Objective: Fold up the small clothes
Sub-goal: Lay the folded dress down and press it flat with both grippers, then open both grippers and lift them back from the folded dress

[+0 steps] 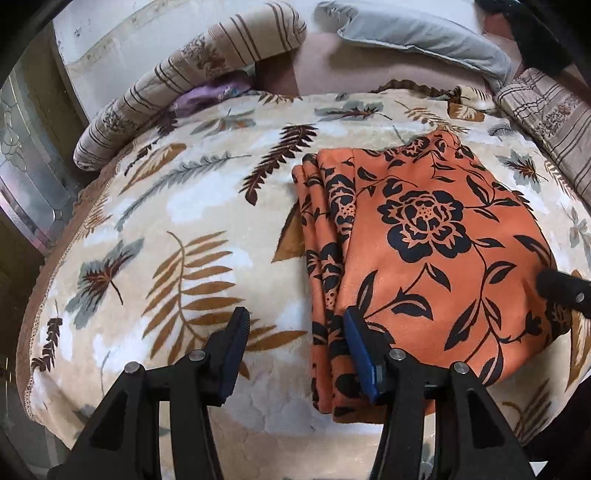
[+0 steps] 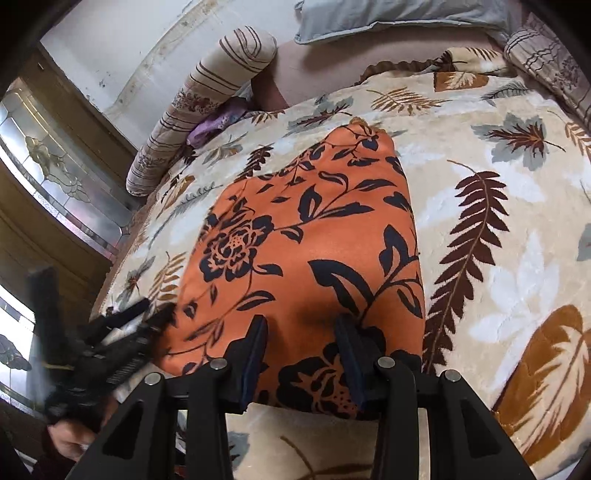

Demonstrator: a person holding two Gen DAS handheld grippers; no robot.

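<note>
Folding looks almost finished, as far as these views let me judge. At the far left, a striped bolster (image 1: 192, 74) lies along the edge of the bed, with a small purple cloth (image 1: 207, 96) tucked just beside it, and a glass door panel (image 2: 62, 173) stands past the bed's edge. The leaf-patterned blanket (image 1: 177, 206) covers the bed and carries everything. The left tool (image 1: 295, 354) hangs over the blanket at the left border of the orange floral garment (image 1: 424, 236); its fingers stand apart, one over bare blanket and one over the layered edge, and nothing is pinched between them, so it is released. The garment lies in the middle of the bed as a compact rectangle with several stacked layers showing along its left side, which tells me the main folds are made. The right tool (image 2: 301, 354) hovers over the near end of the same garment; its fingers are also apart, with no cloth gripped, though I cannot tell if the tips touch the fabric. What remains, in my judgement, is perhaps to smooth or straighten the stack, or one more fold. At the right, a grey pillow (image 1: 424, 33) and a second striped cushion (image 1: 546, 110) rest near the headboard. No basket, box or other container is visible, so nothing is stored in one.
</note>
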